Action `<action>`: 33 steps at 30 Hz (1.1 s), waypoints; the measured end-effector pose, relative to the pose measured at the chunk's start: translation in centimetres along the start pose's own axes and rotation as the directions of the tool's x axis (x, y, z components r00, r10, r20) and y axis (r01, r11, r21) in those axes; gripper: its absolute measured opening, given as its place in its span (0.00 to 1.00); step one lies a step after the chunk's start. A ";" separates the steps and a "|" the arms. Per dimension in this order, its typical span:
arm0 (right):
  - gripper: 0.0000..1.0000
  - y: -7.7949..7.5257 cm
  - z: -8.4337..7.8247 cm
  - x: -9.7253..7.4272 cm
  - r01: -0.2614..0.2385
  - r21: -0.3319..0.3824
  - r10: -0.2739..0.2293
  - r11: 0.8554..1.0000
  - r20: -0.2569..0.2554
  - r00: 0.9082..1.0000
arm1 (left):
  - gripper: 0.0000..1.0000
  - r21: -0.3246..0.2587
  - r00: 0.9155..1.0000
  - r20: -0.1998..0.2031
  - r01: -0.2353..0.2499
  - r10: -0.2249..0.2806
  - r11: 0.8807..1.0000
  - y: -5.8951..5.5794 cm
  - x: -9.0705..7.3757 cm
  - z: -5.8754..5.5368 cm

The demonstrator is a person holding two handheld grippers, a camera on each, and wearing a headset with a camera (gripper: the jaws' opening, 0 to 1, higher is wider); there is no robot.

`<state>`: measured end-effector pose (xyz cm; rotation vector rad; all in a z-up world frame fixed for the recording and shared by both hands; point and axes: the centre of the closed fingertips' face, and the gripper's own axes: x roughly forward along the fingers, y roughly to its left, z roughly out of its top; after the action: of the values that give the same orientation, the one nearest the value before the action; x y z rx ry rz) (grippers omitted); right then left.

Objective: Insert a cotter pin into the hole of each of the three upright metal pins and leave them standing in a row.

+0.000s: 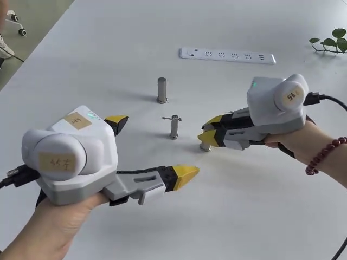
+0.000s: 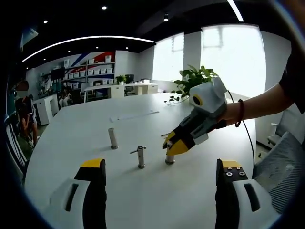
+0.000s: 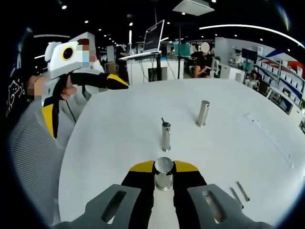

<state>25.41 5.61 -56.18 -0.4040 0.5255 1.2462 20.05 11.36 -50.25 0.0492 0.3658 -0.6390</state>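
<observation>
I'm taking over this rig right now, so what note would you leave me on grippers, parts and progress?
Left gripper: open, holding nothing, above the table.
Right gripper: shut on the near metal pin, which is upright with no cotter visible.
Middle metal pin: cotter pin through it, done.
Far metal pin: upright, bare.
To do: near and far pins. Two thin loose pieces, probably cotter pins, lie beside the right gripper.

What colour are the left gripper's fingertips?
Yellow. The fingertips of the left gripper show best in the head view.
</observation>
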 end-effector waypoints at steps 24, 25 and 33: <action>0.10 0.5 -0.8 0.1 -0.001 0.027 0.001 1.000 0.003 1.000 | 0.95 0.000 1.000 -0.011 0.007 -0.007 1.000 -0.5 -0.2 -0.1; 0.10 0.6 -0.8 0.1 -0.002 0.031 0.002 1.000 0.002 1.000 | 0.95 0.001 1.000 -0.010 0.007 -0.007 1.000 -0.6 -0.2 -0.1; 0.21 1.1 -0.6 -0.2 -0.004 0.019 0.004 1.000 -0.015 1.000 | 0.96 0.007 1.000 -0.012 0.007 -0.007 1.000 -0.7 -0.3 0.0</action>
<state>24.19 5.42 -56.52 -0.3970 0.5503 1.2418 19.41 10.99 -50.05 0.0586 0.3750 -0.6475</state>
